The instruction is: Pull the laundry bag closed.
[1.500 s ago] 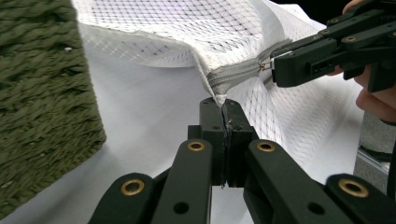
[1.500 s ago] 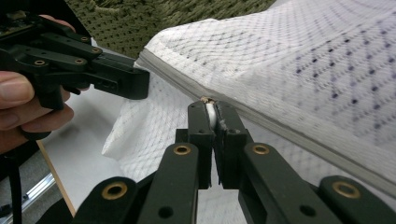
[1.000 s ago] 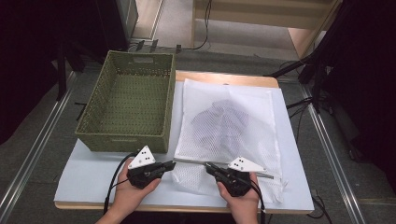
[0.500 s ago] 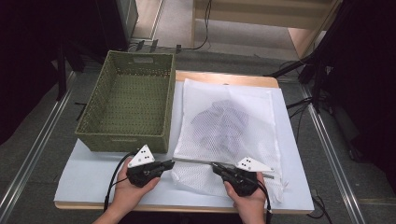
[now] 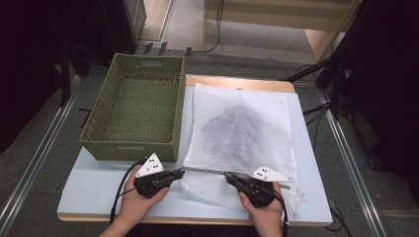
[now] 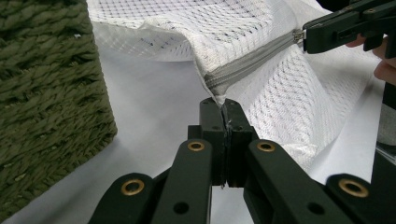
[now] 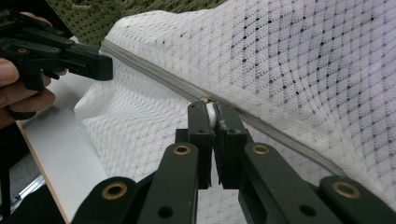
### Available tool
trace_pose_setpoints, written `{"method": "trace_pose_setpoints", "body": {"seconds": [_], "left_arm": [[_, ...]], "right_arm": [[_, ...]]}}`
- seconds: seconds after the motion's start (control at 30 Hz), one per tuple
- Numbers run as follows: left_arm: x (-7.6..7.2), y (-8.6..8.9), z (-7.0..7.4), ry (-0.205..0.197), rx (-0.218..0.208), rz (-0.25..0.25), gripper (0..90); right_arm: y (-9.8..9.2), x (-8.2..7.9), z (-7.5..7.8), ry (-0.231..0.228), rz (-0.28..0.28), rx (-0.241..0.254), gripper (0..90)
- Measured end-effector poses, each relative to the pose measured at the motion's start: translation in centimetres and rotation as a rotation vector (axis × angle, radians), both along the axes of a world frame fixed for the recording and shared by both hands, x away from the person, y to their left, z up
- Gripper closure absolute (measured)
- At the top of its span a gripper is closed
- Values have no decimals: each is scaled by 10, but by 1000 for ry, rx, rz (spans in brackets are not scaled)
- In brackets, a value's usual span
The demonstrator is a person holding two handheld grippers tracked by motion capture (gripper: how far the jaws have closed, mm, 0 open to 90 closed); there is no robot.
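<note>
A white mesh laundry bag [image 5: 242, 133] with a dark garment [image 5: 236, 129] inside lies flat on the table. Its grey zipper [image 5: 205, 171] runs along the near edge, stretched taut between my two grippers. My left gripper [image 5: 182, 173] is shut on the zipper's end at the bag's corner [image 6: 219, 95], with its tips [image 6: 223, 105] pinching the fabric. My right gripper [image 5: 228, 175] is shut on the white zipper pull [image 7: 211, 112], jaws pressed together around it. The right gripper [image 6: 306, 39] shows in the left gripper view, and the left gripper [image 7: 109, 67] in the right gripper view.
A green woven basket [image 5: 136, 111], with nothing in it, stands at the left of the table, close beside my left gripper. The white table top [image 5: 89, 190] has bare room in front of the basket. Black cables trail from both grippers toward the near edge.
My right gripper has slid slightly to the right along the zipper, so the taut stretch between the grippers is a little longer. The left gripper has stayed in place.
</note>
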State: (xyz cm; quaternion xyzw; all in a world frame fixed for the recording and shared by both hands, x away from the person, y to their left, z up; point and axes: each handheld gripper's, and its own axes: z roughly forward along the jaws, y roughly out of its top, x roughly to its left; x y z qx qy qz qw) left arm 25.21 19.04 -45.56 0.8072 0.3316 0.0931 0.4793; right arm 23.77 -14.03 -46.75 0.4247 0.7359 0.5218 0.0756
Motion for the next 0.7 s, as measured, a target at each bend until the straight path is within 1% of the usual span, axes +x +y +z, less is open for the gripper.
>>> {"method": "trace_pose_setpoints", "body": {"seconds": [0.13, 0.33, 0.43, 0.7], "left_arm": [[-1, 1, 2, -10, 10, -4, 900], [-3, 0, -1, -7, 7, 1, 900], [-4, 1, 1, -14, 5, -4, 900], [-2, 0, 0, -17, 7, -4, 900]], "right_arm": [[-3, 0, 1, -3, -9, 0, 874], [-9, -1, 3, -9, -31, -7, 875], [-14, -3, 5, -9, -49, -4, 875], [-25, -3, 5, -13, -76, -2, 875]]}}
